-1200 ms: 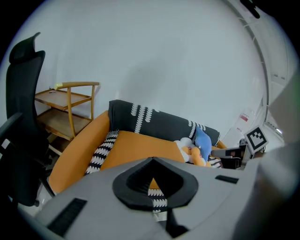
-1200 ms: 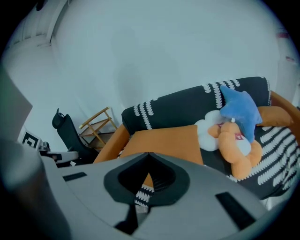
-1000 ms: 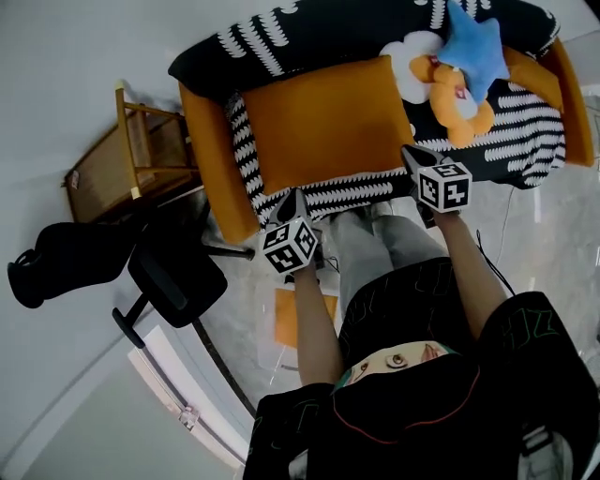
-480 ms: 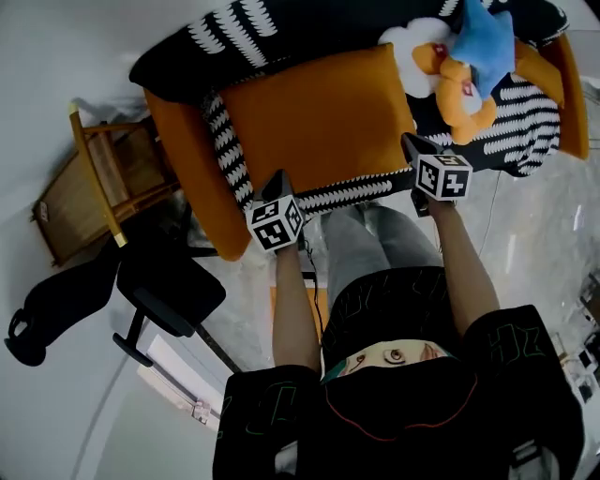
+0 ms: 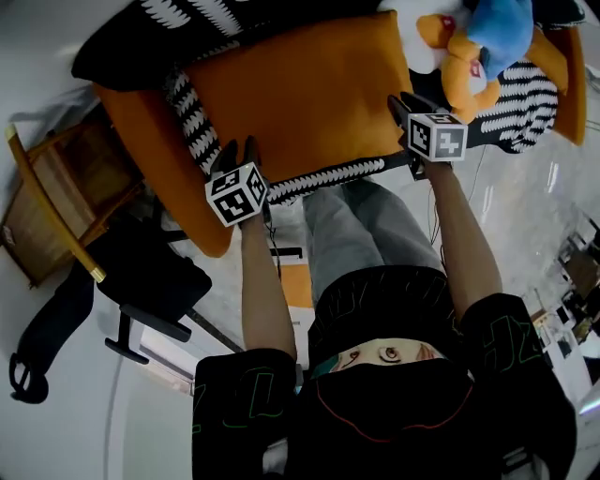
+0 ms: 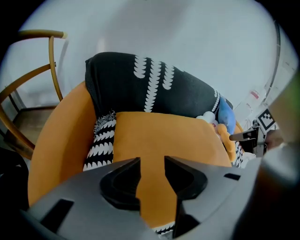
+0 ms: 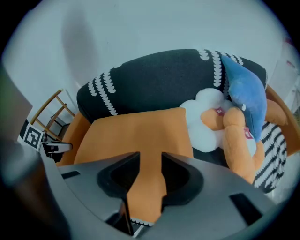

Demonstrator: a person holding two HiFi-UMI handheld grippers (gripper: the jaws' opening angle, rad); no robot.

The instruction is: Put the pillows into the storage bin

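- Two tools reach toward one orange pillow (image 5: 300,94), each at the end of a bare forearm in the head view.
- The orange pillow lies flat on the seat of a sofa (image 5: 150,141) with orange arms and a black cover with white markings, in the upper middle of the head view.
- The left tool (image 5: 238,148) sits at the pillow's lower left corner. Its jaws have just been opening and stand released with a narrow gap.
- In the left gripper view, the left tool (image 6: 152,164) shows the pillow (image 6: 164,136) through that gap. No grasp is visible.
- The right tool (image 5: 401,105) is at the pillow's lower right edge. Its jaws have also just been opening and stand slightly apart.
- In the right gripper view, the right tool (image 7: 150,161) frames the pillow (image 7: 136,131) in its gap, unclenched.
- A blue plush (image 5: 502,23) and an orange plush toy (image 5: 469,75) lie at the upper right, beside a white cushion (image 7: 206,126).
- A wooden chair (image 5: 47,216) stands at the left edge, and a black office chair (image 5: 150,281) is just below it.
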